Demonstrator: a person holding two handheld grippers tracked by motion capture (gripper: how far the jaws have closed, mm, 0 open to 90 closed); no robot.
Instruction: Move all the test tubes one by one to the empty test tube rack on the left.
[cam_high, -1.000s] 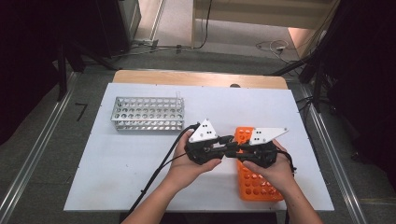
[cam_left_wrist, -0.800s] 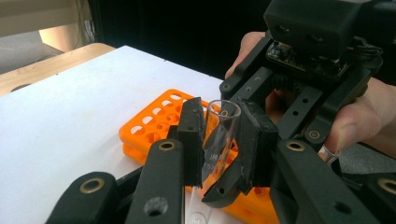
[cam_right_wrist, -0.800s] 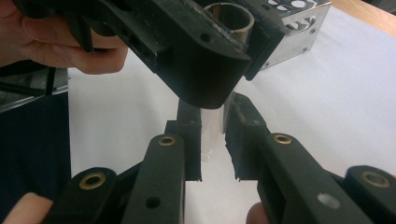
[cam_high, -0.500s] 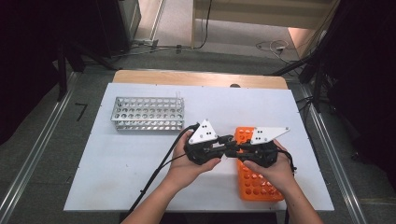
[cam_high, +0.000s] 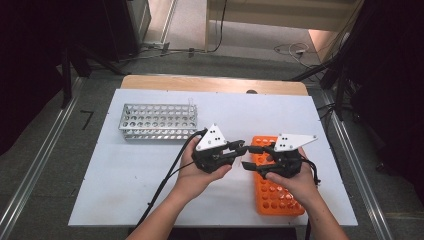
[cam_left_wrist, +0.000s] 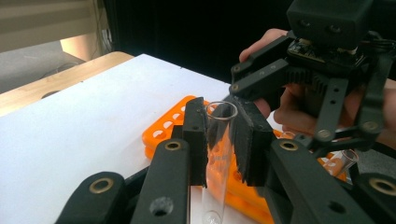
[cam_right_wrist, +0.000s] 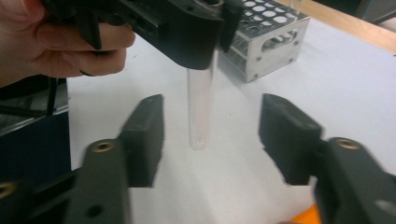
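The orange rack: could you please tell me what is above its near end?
The right gripper and its hand cover part of the orange rack. The left gripper holds a glass tube beside it; covered holes cannot be checked.

Bright, even light on the white table (cam_high: 150, 170); dark surroundings swallow the edges; close-up jaws blur softly in both gripper views.

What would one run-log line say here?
left hand-held gripper: shut on clear glass test tube | right hand-held gripper: jaws just opened, tube between, untouched
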